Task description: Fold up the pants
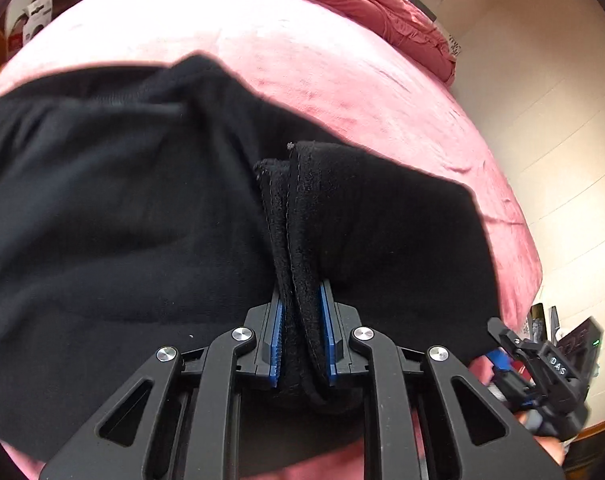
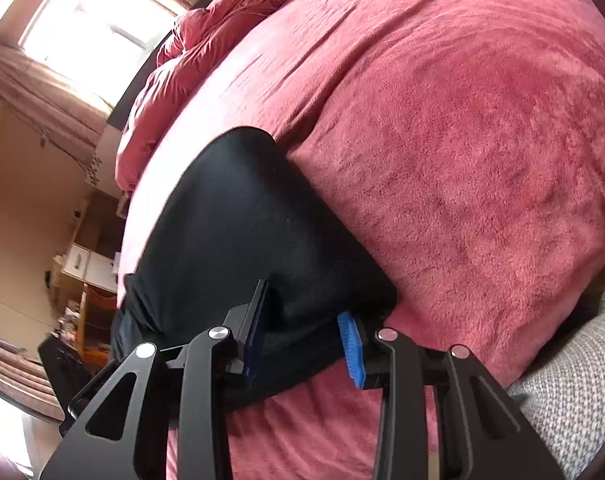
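Left wrist view: left hand-held gripper (image 1: 300, 320) clamped tight on bunched black pants (image 1: 142, 200) hem.

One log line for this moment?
left gripper: shut on pants | right gripper: shut on pants | bed: under pants

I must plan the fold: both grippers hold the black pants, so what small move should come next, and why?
Probably carry both held edges forward together over the pants. The left gripper clamps bunched hems, the right gripper grips black cloth, and the rest lies on the pink bed.
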Demonstrator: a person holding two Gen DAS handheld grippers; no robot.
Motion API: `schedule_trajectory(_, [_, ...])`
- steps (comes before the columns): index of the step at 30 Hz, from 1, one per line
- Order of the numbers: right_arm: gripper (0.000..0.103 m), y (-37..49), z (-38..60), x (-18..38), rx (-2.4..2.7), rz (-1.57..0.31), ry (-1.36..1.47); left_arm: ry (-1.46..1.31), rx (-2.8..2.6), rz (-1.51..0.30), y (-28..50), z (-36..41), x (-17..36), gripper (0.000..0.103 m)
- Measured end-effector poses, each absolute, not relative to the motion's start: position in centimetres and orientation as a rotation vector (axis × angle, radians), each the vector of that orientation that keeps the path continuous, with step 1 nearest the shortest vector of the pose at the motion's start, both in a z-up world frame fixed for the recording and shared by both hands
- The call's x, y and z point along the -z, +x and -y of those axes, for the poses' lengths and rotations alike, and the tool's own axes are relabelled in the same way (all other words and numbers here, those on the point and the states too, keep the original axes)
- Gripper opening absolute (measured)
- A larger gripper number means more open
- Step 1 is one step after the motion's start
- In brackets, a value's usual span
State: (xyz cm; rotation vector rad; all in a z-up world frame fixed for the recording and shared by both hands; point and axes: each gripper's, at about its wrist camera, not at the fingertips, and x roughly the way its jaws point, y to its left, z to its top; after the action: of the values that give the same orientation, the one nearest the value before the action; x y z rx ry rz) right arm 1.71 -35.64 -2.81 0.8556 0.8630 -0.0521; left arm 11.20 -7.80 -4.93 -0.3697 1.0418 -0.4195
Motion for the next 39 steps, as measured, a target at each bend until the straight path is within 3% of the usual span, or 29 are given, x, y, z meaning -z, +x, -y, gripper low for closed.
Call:
schedule_trajectory(2, [0.035,1.9,35.6,2.9,0.04,-0.866,0.865,-0.356,0.435,-1.004,11.0,7.8,5.1,0.019])
schedule_trajectory(4, [0.046,1.4,36.1,2.6,0.02,-0.879,0.902,-0.345,0.443,-0.992,11.1,7.8,5.1,0.02])
schedule_trajectory(6, [0.069,0.5,36.1,2.0,0.009,-0.894,0.917,-0.349,0.453,-0.987,10.9,7.3,4.9,0.025])
schedule_trajectory(11, [0.071,-1.4,35.1,-2.0,-0.019,-0.865,0.755,-0.437,0.399,-0.966,9.4,4.4,4.2,0.052])
schedule_trajectory(15, [0.07,-0.8,33.9,-5.5,-0.036,-0.75,0.454,-0.393,0.29,-0.808,7.9,3.2,1.6,0.055])
schedule_trajectory(23, [0.033,6.0,30.4,-3.9,-0.132,-0.733,0.196,-0.054,0.395,-0.737,10.6,11.2,-0.9,0.055])
schedule_trajectory(28, [0.026,10.5,30.9,-0.5,-0.126,-0.802,0.177,0.064,0.388,-0.789,13.4,14.3,0.9,0.055])
schedule_trajectory(30, [0.007,11.7,32.0,1.3,-0.1,-0.825,0.208,0.09,0.365,-0.825,14.9,14.4,2.5,0.055])
schedule_trajectory(39, [0.003,11.9,33.0,2.2,-0.088,-0.809,0.243,0.171,0.367,-0.767,15.2,14.7,4.7,0.058])
